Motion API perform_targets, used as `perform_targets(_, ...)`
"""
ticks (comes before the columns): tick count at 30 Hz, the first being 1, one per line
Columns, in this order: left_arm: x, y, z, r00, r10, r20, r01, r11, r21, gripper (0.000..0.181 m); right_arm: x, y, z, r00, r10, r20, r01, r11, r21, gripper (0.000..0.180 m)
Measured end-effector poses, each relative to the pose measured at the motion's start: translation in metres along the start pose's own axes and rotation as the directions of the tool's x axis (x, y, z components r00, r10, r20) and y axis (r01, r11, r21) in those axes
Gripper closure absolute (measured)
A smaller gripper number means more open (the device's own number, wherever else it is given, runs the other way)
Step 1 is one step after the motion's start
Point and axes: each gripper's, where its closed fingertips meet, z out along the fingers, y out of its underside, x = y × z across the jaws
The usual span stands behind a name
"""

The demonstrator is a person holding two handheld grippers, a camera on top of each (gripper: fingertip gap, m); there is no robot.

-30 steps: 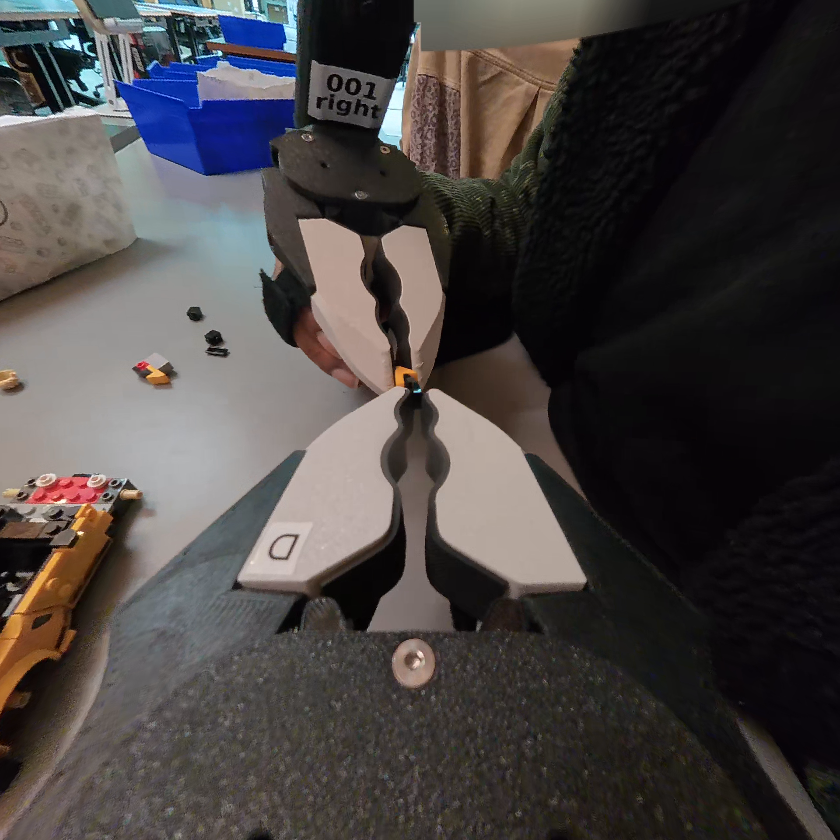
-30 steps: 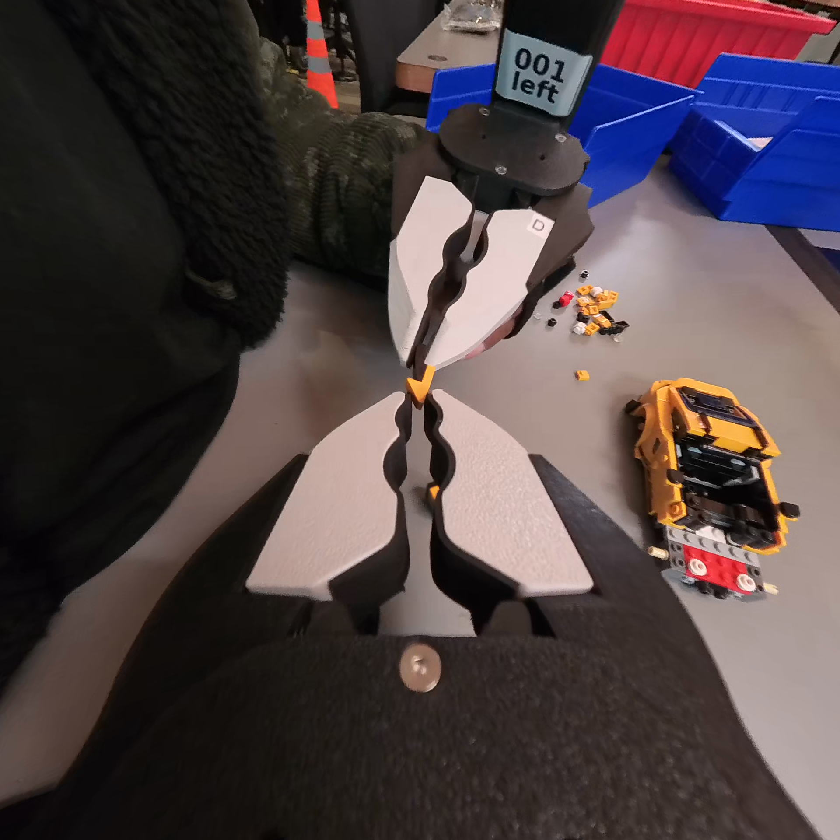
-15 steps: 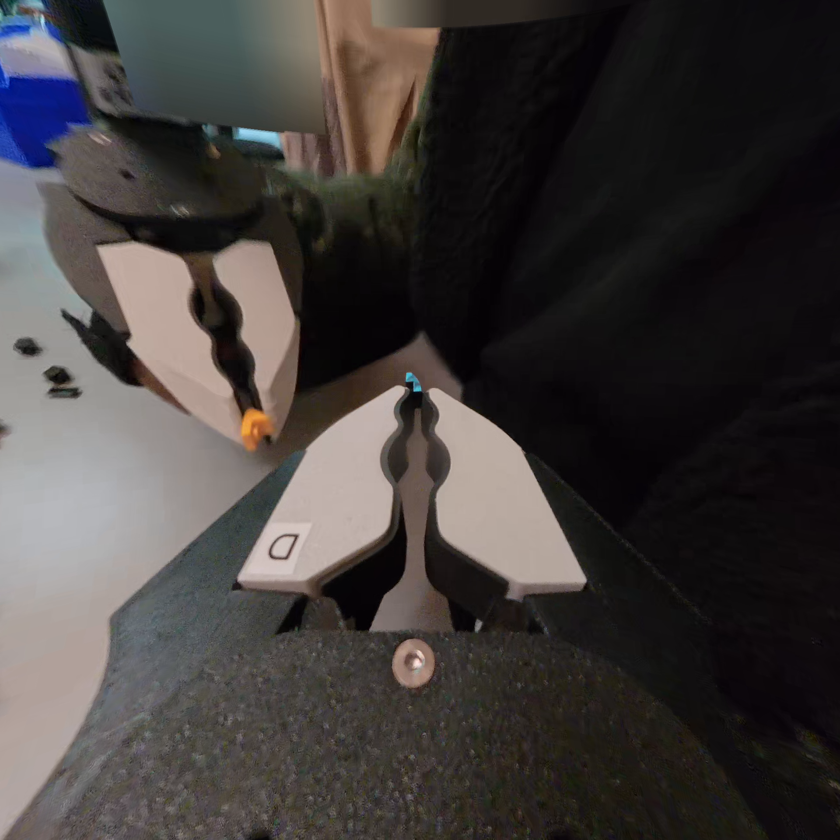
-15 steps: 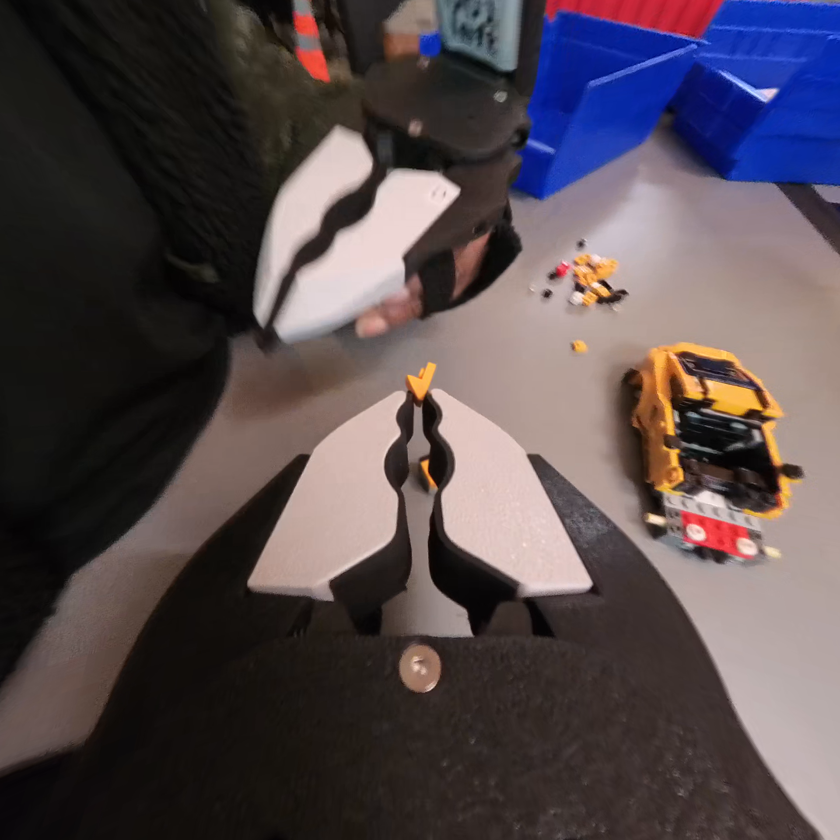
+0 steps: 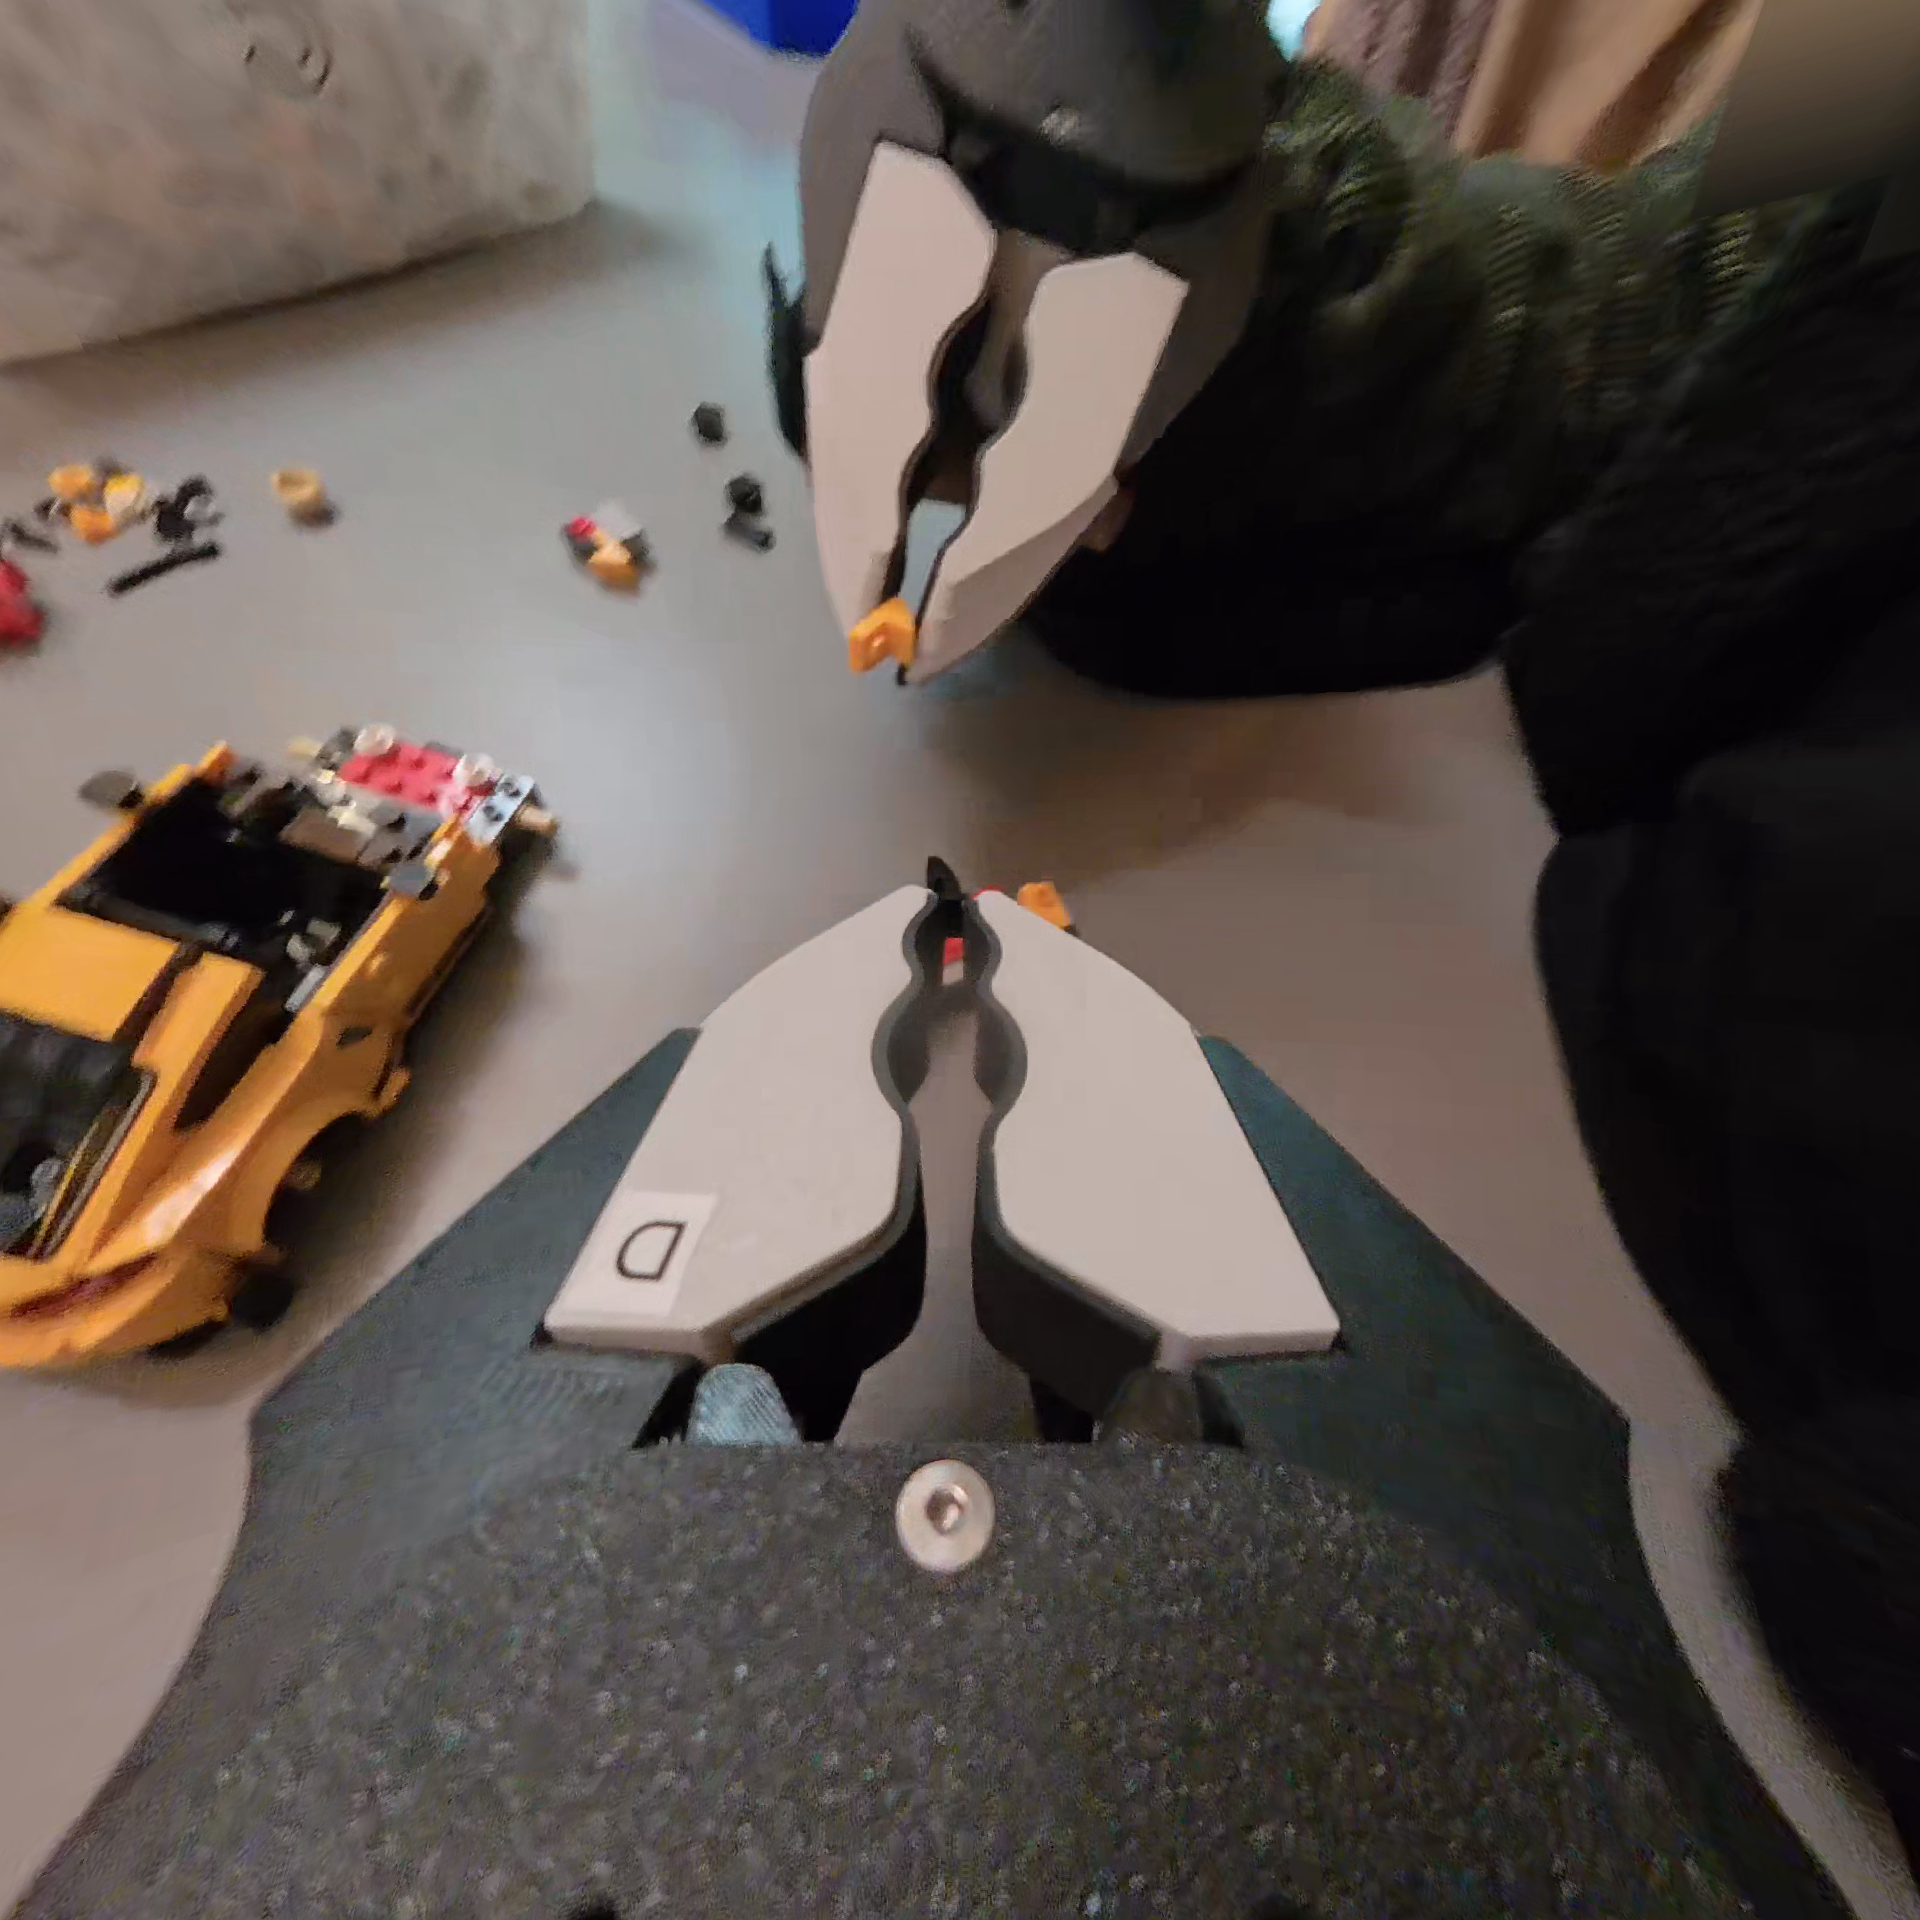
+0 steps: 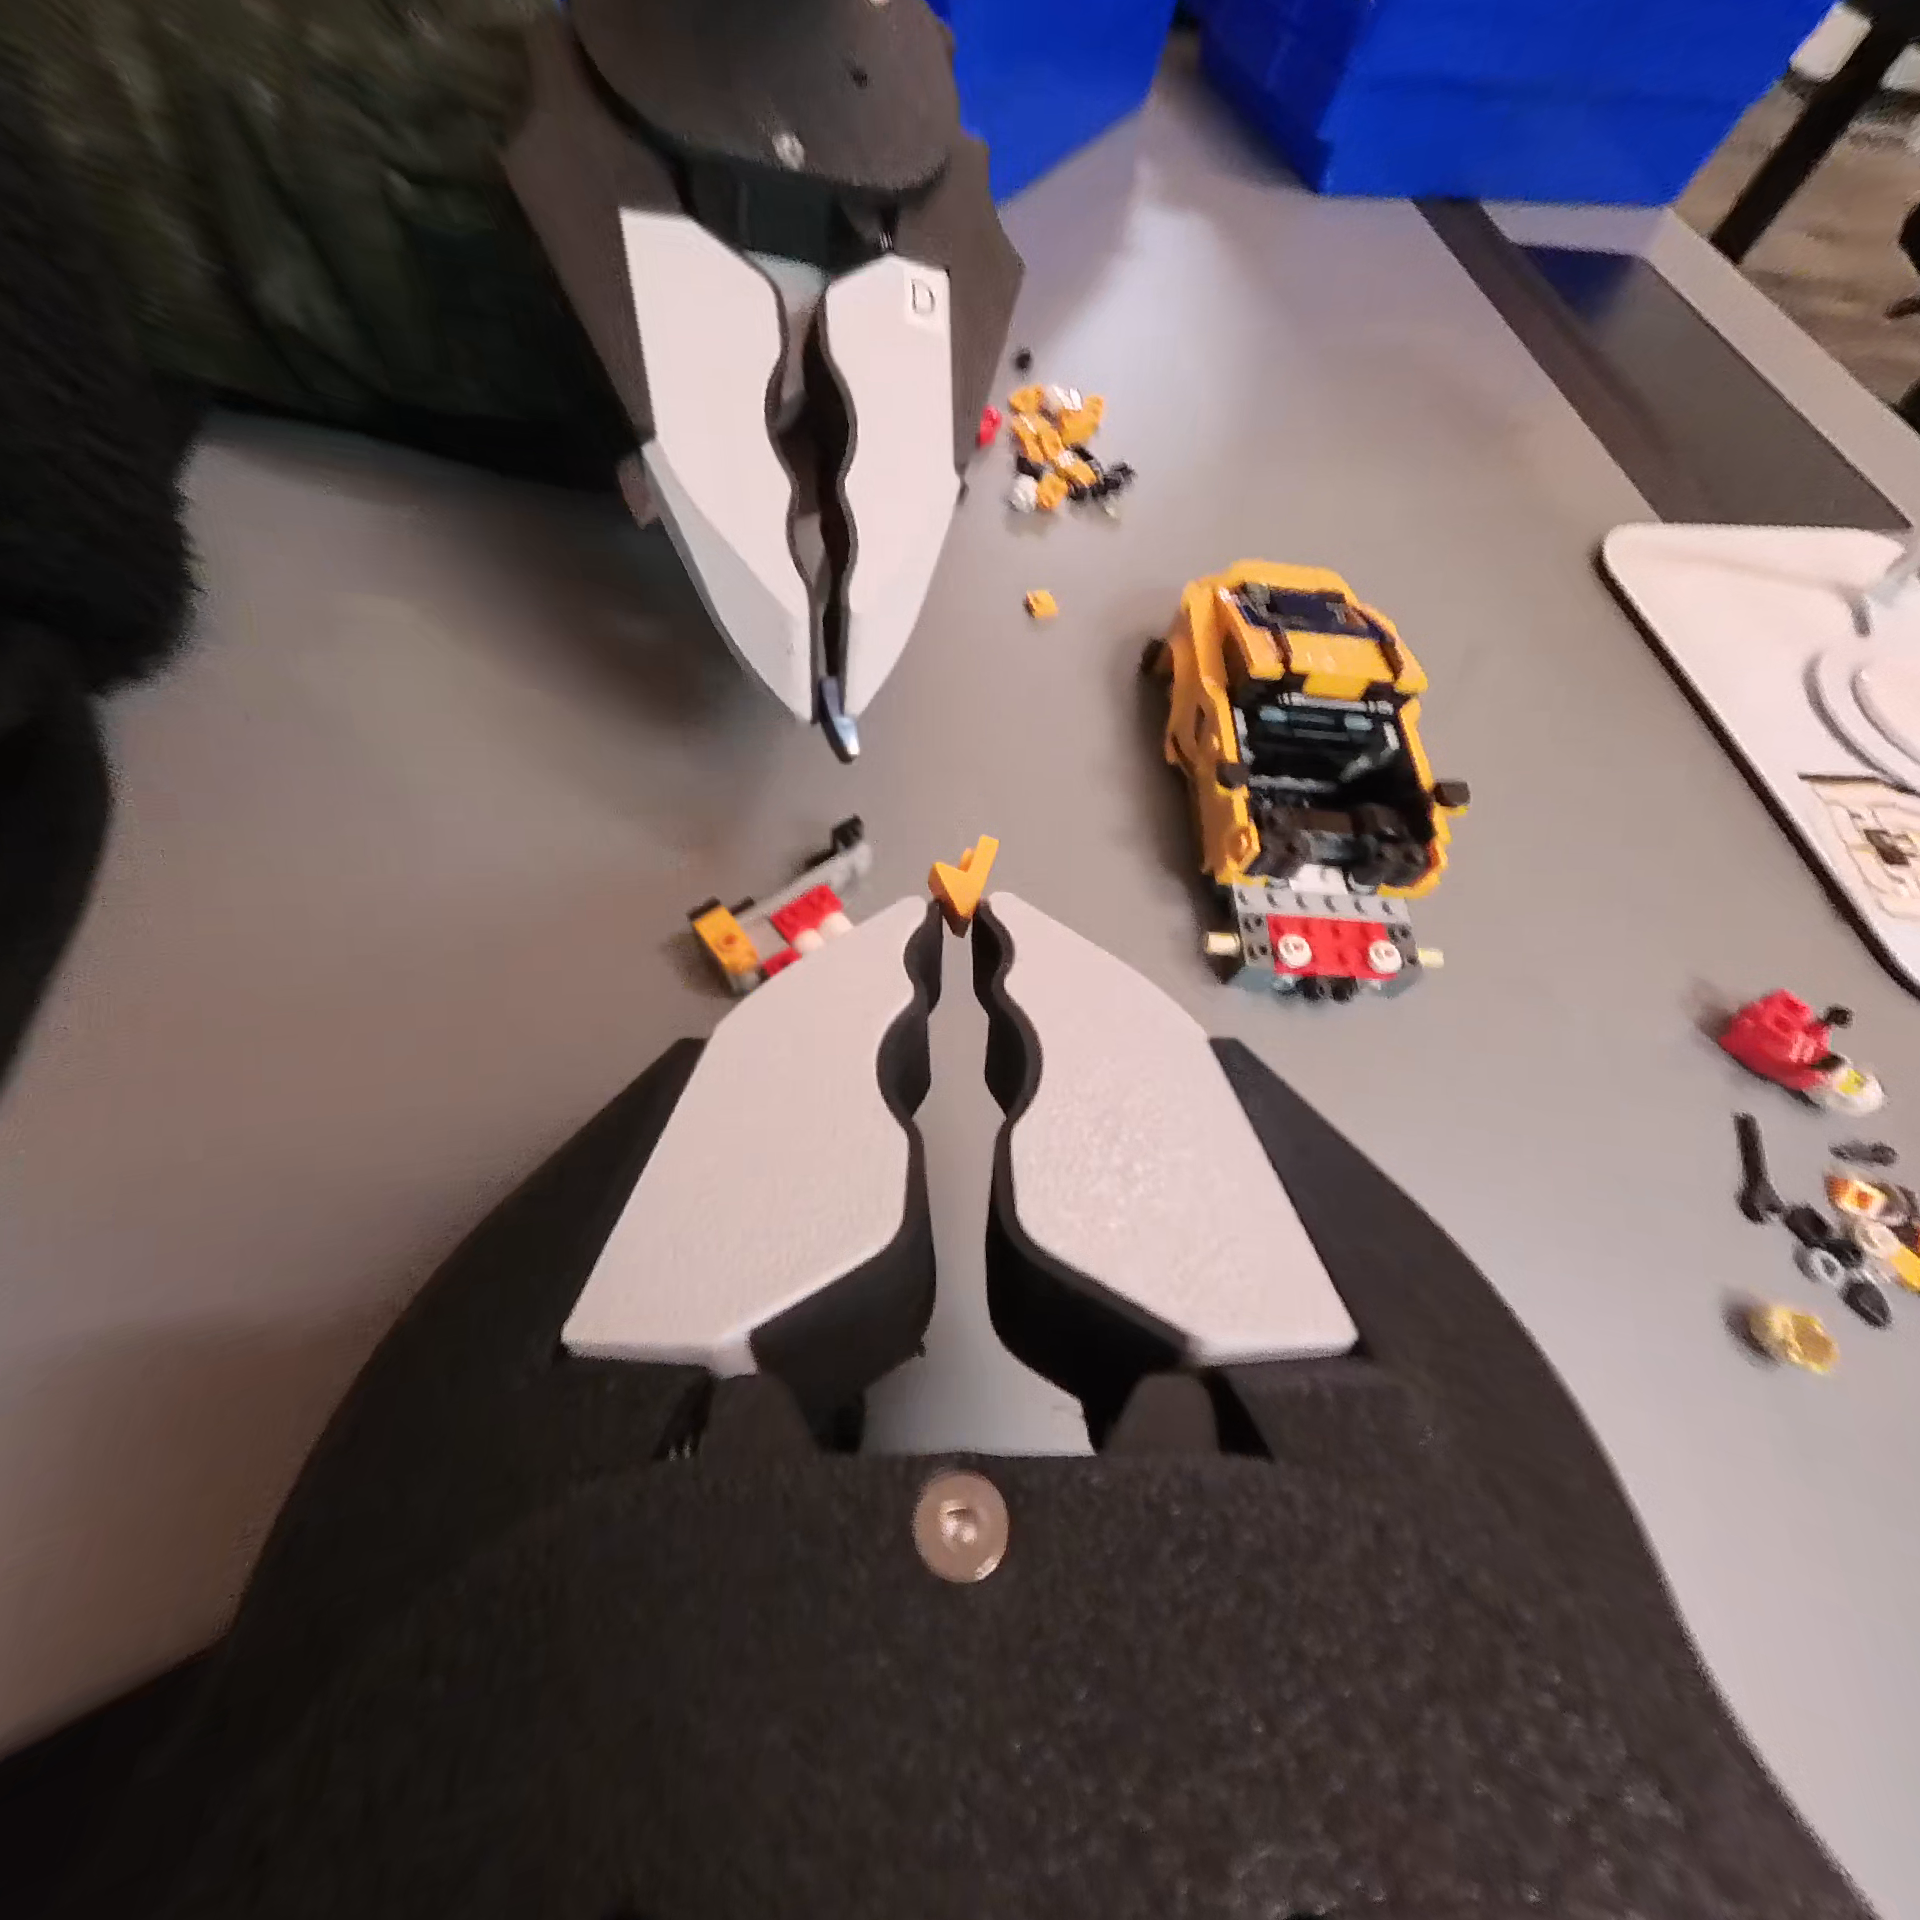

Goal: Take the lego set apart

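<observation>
My right gripper (image 6: 961, 920) is shut on a small orange lego piece (image 6: 963, 878) at its tips. It also shows in the left wrist view (image 5: 906, 636) with the orange piece (image 5: 881, 639). My left gripper (image 5: 951, 899) is shut on a tiny dark piece (image 5: 940, 875); in the right wrist view it (image 6: 836, 707) holds that dark bluish piece (image 6: 840, 729) above the table. The tips are apart. The yellow lego car (image 6: 1309, 748), partly stripped, stands on the grey table (image 6: 416, 831), also seen at the left (image 5: 208, 1039). A small red, grey and orange sub-assembly (image 6: 779, 920) lies below the grippers.
Loose pieces lie in piles (image 6: 1060, 447) (image 6: 1849, 1236), with a red chunk (image 6: 1787, 1044) and scattered bits (image 5: 613, 545). A white tray (image 6: 1714, 644) sits at the right, blue bins (image 6: 1455, 94) at the back, a white bag (image 5: 260, 156) far left. The person's dark sleeves flank the grippers. Across from one pair of fingers to the other is roughly 6 cm.
The grippers were tip to tip on one joined piece. They pulled apart, the orange piece staying in the right and the dark piece in the left, and both now tilt down over the table.
</observation>
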Motion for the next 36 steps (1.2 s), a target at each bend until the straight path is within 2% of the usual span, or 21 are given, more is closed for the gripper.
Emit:
perform_targets(6, -0.016, 0.013, 0.008, 0.997, -0.039, 0.074, 0.043, 0.997, -0.057, 0.178, 0.000, 0.024, 0.011, 0.999, -0.035, -0.011, 0.033, 0.990, -0.138, 0.174)
perform_targets(14, -0.031, 0.012, 0.030, 0.992, 0.004, 0.126, 0.010, 0.994, -0.106, 0.178, -0.002, 0.038, 0.016, 0.999, -0.045, -0.006, 0.043, 0.975, -0.217, 0.174)
perform_targets(19, -0.040, 0.011, 0.045, 0.994, -0.018, 0.111, 0.033, 0.990, -0.137, 0.177, 0.003, 0.046, 0.017, 0.999, -0.045, -0.031, 0.035, 0.963, -0.266, 0.174)
perform_targets(24, -0.042, 0.012, 0.047, 0.992, -0.007, 0.126, 0.027, 0.988, -0.154, 0.176, 0.005, 0.046, 0.016, 0.998, -0.053, -0.047, 0.038, 0.962, -0.270, 0.174)
perform_targets(28, -0.040, 0.012, 0.048, 0.992, 0.016, 0.126, 0.004, 0.988, -0.154, 0.160, 0.005, 0.045, 0.016, 0.998, -0.047, -0.048, 0.033, 0.964, -0.263, 0.174)
perform_targets(36, -0.033, 0.014, 0.039, 0.987, 0.063, 0.148, -0.038, 0.986, -0.164, 0.161, 0.007, 0.042, 0.015, 0.998, -0.038, -0.057, 0.023, 0.970, -0.242, 0.174)
